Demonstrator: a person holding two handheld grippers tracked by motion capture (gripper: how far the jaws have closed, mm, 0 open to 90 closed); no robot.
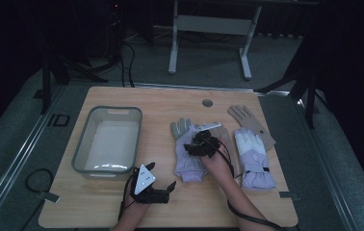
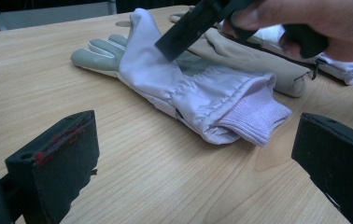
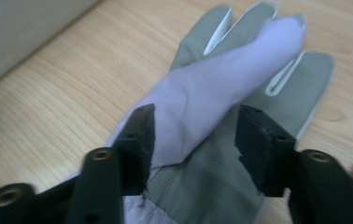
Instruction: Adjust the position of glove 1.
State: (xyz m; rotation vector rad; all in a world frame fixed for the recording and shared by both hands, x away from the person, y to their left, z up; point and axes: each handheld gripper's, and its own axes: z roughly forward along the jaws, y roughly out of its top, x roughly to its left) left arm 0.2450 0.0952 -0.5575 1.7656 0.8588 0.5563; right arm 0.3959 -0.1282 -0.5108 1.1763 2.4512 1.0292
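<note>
Wooden worktop (image 1: 122, 202): grey bin (image 1: 84, 139) at left; lilac-grey glove (image 1: 186, 159) centre; tan glove (image 1: 252, 122) and white-lilac glove (image 1: 254, 161) at right.

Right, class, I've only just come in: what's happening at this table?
A person works with a gripper in each hand. The right gripper is down over the lilac glove, its open jaws on either side of a raised fold of lilac fabric. The left gripper is open near the table's front edge, holding nothing. A tan glove and another lilac glove lie to the right; a grey bin sits left, empty.
</note>
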